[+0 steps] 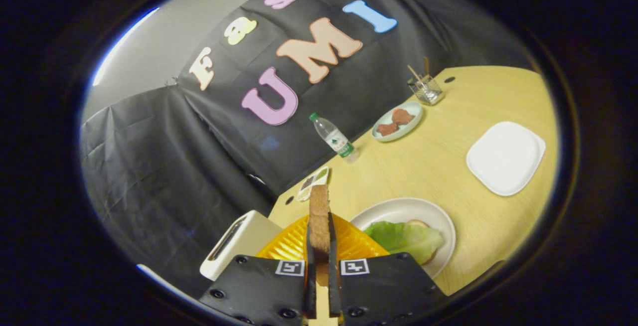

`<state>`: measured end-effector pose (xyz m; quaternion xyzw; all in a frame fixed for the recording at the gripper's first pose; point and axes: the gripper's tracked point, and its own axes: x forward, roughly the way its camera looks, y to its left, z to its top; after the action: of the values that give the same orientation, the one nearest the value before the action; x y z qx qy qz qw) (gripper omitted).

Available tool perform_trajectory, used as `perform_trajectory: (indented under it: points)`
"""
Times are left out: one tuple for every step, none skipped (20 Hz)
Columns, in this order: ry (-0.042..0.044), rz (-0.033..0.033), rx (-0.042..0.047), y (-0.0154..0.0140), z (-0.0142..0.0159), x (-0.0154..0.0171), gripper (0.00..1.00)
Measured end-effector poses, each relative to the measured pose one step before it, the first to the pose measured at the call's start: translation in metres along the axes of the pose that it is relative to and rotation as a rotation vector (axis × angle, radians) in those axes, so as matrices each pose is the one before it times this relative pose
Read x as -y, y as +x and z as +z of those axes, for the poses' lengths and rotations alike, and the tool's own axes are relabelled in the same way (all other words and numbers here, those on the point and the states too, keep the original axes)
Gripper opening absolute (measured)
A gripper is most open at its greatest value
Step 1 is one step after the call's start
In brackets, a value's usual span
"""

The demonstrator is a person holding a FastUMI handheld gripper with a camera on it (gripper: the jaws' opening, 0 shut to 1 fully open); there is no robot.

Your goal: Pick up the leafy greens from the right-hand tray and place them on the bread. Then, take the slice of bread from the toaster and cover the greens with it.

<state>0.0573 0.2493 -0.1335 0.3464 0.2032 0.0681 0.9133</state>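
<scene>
The gripper is seen clenched on a slice of bread, which is held edge-on and upright between the two fingers, both pressed against its faces. A square black-and-white marker is carried on each finger mount; no words are printed on them. Just beyond the fingers an orange ribbed tray is seen, and to its left a white toaster with its slot turned upward. To the right of the fingers a round pale plate is set on the yellow table; the leafy greens are laid in it over another slice of bread, of which only a rim is shown. Beyond the held slice a small printed card is seen, its writing too small to be read. Farther off, a green-capped water bottle with a green label, illegible, is stood. Near it are a light green plate with brown pieces, a clear cup of sticks, and a white square plate.
</scene>
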Motion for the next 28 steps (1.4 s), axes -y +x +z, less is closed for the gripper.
perform_trajectory:
  points:
    - [0.00183,-0.01197,-0.00763,0.0035,-0.00454,0.00823,0.12]
    - [0.0058,-0.00798,-0.0063,0.00145,-0.00469,0.00467,0.12]
    - [0.00012,-0.00686,-0.00653,0.00214,-0.00227,0.00431,0.12]
    - [-0.00977,-0.01457,-0.00233,0.00047,-0.00047,0.00571,0.12]
    - [-0.01373,-0.01668,0.00107,0.0006,0.00014,0.0063,0.12]
    - [-0.01278,-0.01444,-0.00309,-0.00098,-0.00097,0.00563,0.13]
    - [-0.01501,-0.01741,-0.00336,0.00088,-0.0008,0.00589,0.14]
    - [-0.0163,-0.02042,-0.00617,0.00087,-0.00171,0.00625,0.14]
    - [-0.01599,-0.01663,-0.00856,0.00042,-0.00214,0.00524,0.15]
    - [-0.01586,-0.01572,-0.00454,0.00075,-0.00295,0.00516,0.16]
    - [-0.0183,-0.01181,-0.00708,0.00159,-0.00277,0.00465,0.16]
    - [-0.01419,-0.00824,0.00136,-0.00069,0.00019,0.00277,0.17]
    - [-0.01261,-0.00791,0.00259,0.00006,0.00021,0.00165,0.17]
    - [-0.01575,-0.01409,0.00655,0.00093,-0.00248,0.00363,0.21]
    - [-0.01822,-0.00951,0.00001,0.0048,-0.00214,0.00259,0.24]
    - [-0.01268,-0.00545,-0.00211,-0.00316,-0.00113,0.00019,0.27]
    - [-0.01736,-0.00962,0.00402,-0.00139,0.00034,0.00113,0.31]
    - [-0.01979,-0.00386,0.00651,-0.00104,-0.00033,0.00089,0.36]
    - [-0.01235,-0.01206,0.01222,-0.00229,0.00269,0.00155,0.42]
    - [-0.01342,-0.00323,0.01376,-0.00379,0.00335,0.00009,0.47]
    - [-0.01901,-0.01374,0.00775,-0.00178,0.00062,0.00225,0.53]
    - [-0.02666,-0.01348,0.00777,-0.00167,0.00097,0.00245,0.58]
    - [-0.02501,-0.00967,0.00866,-0.00237,0.00091,0.00116,0.64]
    - [-0.02286,-0.00759,0.00636,-0.00119,-0.00079,0.0017,0.67]
    - [-0.01605,0.00354,0.01791,-0.00352,0.0044,0.00005,0.7]
    - [-0.01508,0.00398,0.02362,-0.00245,0.00582,0.00027,0.73]
    - [-0.01627,0.00422,0.02884,-0.00272,0.0077,0.00078,0.76]
    - [-0.01511,0.00955,0.03136,-0.00216,0.0092,-0.00108,0.79]
